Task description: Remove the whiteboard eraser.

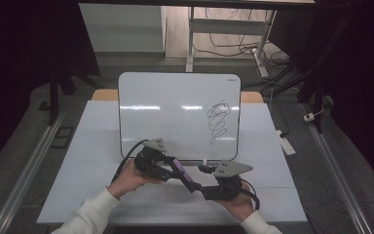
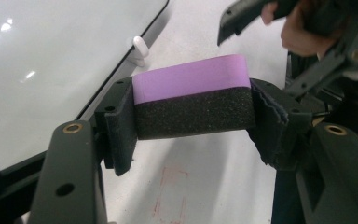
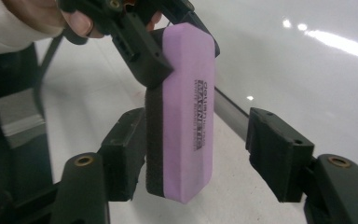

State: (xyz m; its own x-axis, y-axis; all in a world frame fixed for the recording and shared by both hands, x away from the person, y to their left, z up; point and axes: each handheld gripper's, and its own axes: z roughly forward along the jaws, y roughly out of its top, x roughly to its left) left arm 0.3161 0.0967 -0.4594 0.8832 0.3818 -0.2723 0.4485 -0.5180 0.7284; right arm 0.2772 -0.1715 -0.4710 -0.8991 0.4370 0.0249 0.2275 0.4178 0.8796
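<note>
At the left of the high view I have the left gripper (image 1: pixel 168 168) near the table's (image 1: pixel 97 146) front edge, just below the whiteboard's (image 1: pixel 175 112) lower left corner, the hand (image 1: pixel 129 179) wrapped round its body. Its jaws are clamped on the eraser (image 1: pixel 182 174): in the left gripper view the pads (image 2: pixel 121 126) press on both short ends of the eraser (image 2: pixel 193 100), purple face up, black felt below, held level and clear of the table (image 2: pixel 205 177). The whiteboard's (image 2: pixel 51 60) dark frame runs just beside that jaw.

Moving right, the eraser spans the gap between my two grippers, slanting down towards the right gripper (image 1: pixel 209 187). In the right gripper view the eraser (image 3: pixel 186 116) stands on end between my own jaws, its felt side against or just beside the left pad (image 3: pixel 128 149), its purple printed face well apart from the right pad (image 3: pixel 275 149). So the right gripper stands open, pressing nothing; the left gripper (image 3: pixel 135 37) grips the eraser's top end there.

Further right on the whiteboard, a black scribble (image 1: pixel 220 122) sits well apart from the eraser.
</note>
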